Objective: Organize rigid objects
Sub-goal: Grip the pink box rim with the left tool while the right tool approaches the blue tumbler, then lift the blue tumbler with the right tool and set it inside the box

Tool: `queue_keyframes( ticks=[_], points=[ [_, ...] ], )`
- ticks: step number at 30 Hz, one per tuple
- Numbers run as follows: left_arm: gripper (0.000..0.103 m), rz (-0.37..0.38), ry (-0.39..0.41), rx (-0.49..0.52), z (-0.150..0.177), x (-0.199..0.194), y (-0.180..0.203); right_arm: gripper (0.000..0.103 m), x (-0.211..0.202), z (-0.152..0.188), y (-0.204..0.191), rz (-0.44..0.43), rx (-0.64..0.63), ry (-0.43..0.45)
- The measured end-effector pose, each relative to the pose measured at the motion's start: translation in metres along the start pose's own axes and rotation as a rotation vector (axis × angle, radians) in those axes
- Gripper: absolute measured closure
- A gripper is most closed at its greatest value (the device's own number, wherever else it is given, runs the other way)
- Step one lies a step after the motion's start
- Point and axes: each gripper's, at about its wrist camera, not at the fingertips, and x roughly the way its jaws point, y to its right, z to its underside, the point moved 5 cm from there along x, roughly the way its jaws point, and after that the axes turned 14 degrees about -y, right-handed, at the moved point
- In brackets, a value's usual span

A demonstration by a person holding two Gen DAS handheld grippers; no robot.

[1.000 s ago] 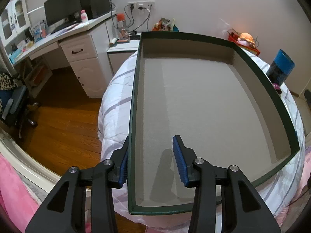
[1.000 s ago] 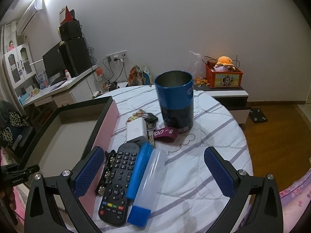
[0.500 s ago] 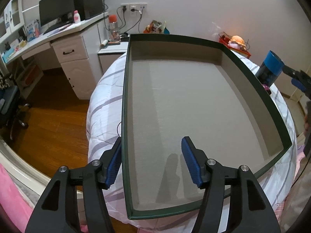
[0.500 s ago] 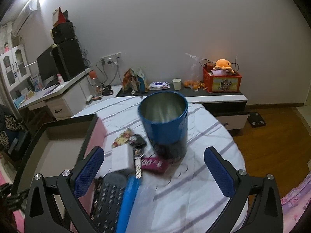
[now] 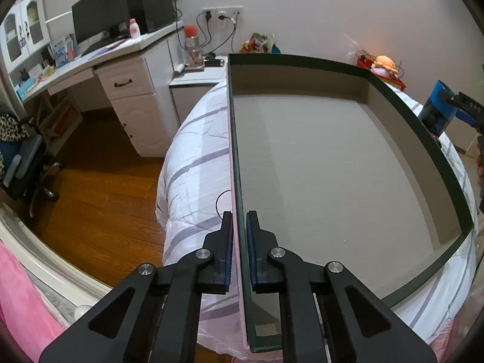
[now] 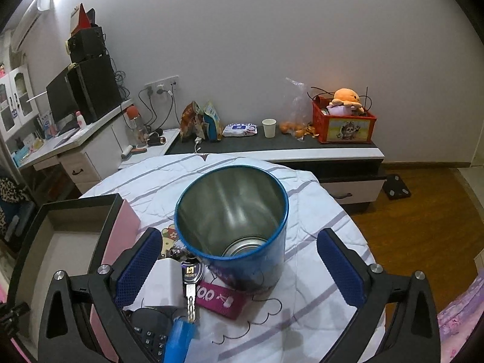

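right wrist view, fingers (image 6: 145, 267) spread around blue tin (image 6: 231, 227), keys (image 6: 189, 275) beside, left fingers (image 5: 252, 248) clamping box wall (image 5: 237, 199)

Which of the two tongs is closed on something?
The left tongs, pinched on the near wall of the empty box; the right tongs stand wide open around the blue tin.

One box (image 5: 302, 181), one tin (image 6: 236, 227), one key (image 6: 190, 287), one remote (image 6: 151, 332)
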Motion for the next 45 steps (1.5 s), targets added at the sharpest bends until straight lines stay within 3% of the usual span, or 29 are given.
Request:
queue_keyframes(
  ticks=[3,4,5,7,15,24,27,31,40,45],
  points=[
    [0.097,-0.007,0.002,0.005,0.0,0.0,0.0,0.015,0.005,-0.001,0.001,0.005,-0.005,-0.014],
    [0.097,-0.008,0.001,0.006,0.0,0.0,0.001,0.025,0.007,-0.001,0.002,0.007,-0.009,-0.02],
    [0.097,-0.01,0.002,0.005,0.0,0.0,0.001,0.029,0.009,-0.002,0.002,0.001,-0.014,-0.029],
    [0.097,-0.013,0.001,0.009,0.0,0.0,0.001,0.033,0.012,-0.002,0.002,0.012,-0.02,-0.038],
    [0.097,-0.011,0.0,0.008,0.002,0.002,0.004,0.034,0.006,0.0,-0.003,0.032,-0.062,-0.026],
    [0.097,-0.014,0.001,0.005,0.002,0.001,0.0,0.034,-0.049,-0.009,-0.038,0.08,-0.142,0.099],
    [0.097,-0.017,0.001,0.0,0.002,0.002,0.0,0.034,-0.072,-0.012,-0.073,0.034,-0.214,0.13],
    [0.097,-0.011,0.002,-0.009,0.003,0.002,-0.001,0.033,-0.084,-0.003,-0.137,-0.118,-0.334,0.117],
    [0.097,0.003,0.004,-0.022,0.005,0.001,-0.003,0.033,-0.045,0.031,-0.239,-0.293,-0.49,-0.012],
    [0.097,0.008,0.005,-0.027,0.005,0.001,-0.003,0.033,-0.026,0.042,-0.267,-0.31,-0.524,-0.046]
  ],
)
